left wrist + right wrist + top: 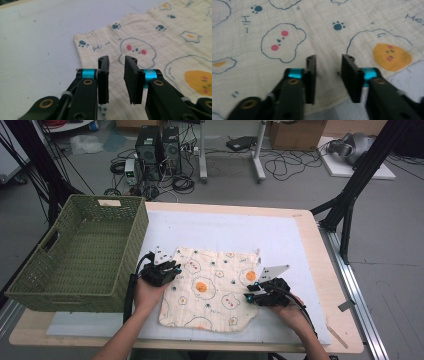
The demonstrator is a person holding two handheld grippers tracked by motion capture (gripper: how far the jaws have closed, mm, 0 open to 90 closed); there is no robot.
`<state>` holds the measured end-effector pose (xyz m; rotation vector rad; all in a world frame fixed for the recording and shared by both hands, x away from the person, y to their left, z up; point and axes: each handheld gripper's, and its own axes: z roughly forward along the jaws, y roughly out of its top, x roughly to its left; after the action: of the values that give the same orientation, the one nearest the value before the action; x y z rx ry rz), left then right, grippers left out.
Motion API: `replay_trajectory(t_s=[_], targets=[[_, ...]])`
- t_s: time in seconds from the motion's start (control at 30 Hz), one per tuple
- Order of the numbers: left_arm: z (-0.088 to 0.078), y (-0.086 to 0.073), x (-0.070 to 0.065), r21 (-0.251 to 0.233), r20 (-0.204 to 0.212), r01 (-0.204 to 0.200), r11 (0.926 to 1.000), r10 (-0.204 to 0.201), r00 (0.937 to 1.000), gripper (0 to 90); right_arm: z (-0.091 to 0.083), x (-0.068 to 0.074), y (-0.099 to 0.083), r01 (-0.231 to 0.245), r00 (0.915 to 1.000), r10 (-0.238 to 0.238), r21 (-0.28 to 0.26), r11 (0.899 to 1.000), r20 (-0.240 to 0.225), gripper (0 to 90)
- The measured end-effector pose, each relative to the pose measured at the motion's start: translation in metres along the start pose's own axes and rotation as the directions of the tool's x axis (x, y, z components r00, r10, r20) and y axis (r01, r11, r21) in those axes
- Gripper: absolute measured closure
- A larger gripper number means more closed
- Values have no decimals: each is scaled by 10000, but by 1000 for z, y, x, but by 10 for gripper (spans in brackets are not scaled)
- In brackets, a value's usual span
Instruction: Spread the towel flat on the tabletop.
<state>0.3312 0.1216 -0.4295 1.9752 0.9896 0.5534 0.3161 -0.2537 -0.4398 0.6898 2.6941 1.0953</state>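
Observation:
A cream cloth (215, 287) printed with fried eggs and paw marks lies flat on the white mat (225, 227). My left gripper (175, 269) rests at the cloth's left edge. In the left gripper view the left gripper (117, 60) is open above the cloth (150, 37), close to its corner, with a narrow gap and nothing between the pads. My right gripper (250, 291) sits at the cloth's right edge. Seen from the right gripper view, the right gripper (329, 58) hangs open over the cloth (324, 30) just inside its hem, with nothing pinched.
A green woven basket (75, 297) stands empty at the table's left, close to my left hand. The wooden table edge (310, 240) runs along the right. Computer cases and cables (160, 150) lie on the floor beyond the table.

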Motion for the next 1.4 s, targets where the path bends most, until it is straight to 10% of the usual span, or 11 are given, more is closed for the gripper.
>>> replay_trajectory(t_s=[0.1, 0.67, 1.1, 1.4], targets=[[-8, -5, -4, -98, 223, -114, 9999, 116, 9997, 733, 2, 1, 4, 135, 9996, -132, 117, 9998, -256, 885], [-30, -28, -16, -188, 1190, -451, 9988, 470, 9918, 677, 33, -18, 44, -153, 9993, 142, 317, 9994, 343, 849], [-40, -43, -17, -101, 1478, -511, 9986, 520, 9876, 657, -32, 21, 8, 222, 9997, -213, -1208, 9924, 83, 687], [-35, -48, -23, 449, 1771, -1097, 9930, 1001, 9791, 733, -21, 41, -12, 707, 9929, -738, -360, 9968, -938, 714]])
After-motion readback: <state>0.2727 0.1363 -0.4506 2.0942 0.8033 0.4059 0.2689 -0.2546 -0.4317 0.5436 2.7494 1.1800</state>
